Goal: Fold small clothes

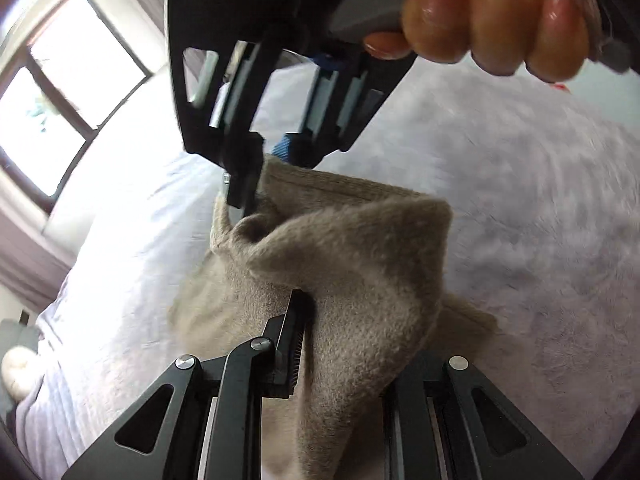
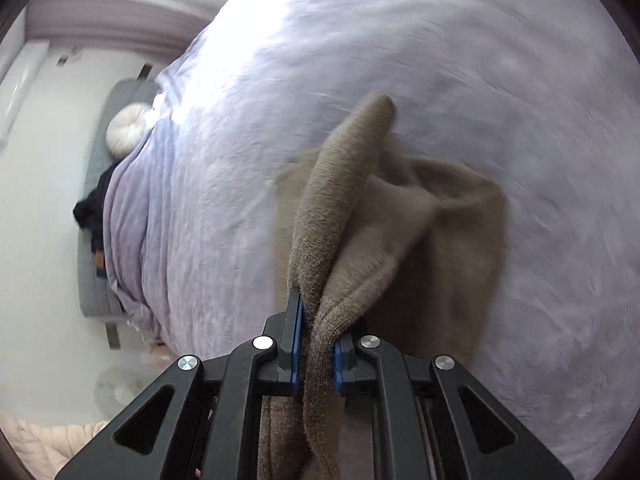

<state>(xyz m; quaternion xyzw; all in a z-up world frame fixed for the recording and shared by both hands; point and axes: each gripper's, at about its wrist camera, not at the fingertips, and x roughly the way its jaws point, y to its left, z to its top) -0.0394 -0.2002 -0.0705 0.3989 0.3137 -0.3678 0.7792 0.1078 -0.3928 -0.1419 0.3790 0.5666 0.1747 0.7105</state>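
— What's hard to see here?

— The right finger of the left gripper (image 1: pixel 320 344) is buried under the taupe cloth (image 1: pixel 344 264); only its ribbed left pad (image 1: pixel 294 340) shows. The cloth's lower part runs out of frame in both views, and its far edges are smeared with blur.

— Is that gripper closed?

— The cloth is drawn taut between the fingers, so it looks pinched there. The right gripper (image 2: pixel 316 352) is plainer: its blue pads (image 2: pixel 297 344) press a thick rolled hem from both sides.

— Where's the cloth?

— Lifted between the two grippers, hanging over the lavender bedspread (image 2: pixel 480 60), one tip standing up like a rounded horn.

— Materials?

— Fuzzy knit with a ribbed hem; the bedspread is soft, faintly wrinkled plush. A round cream pleated cushion (image 2: pixel 126 130) lies at the bed's far end. Bare fingers (image 1: pixel 500 20) wrap the right gripper's grey handle (image 1: pixel 368 12).
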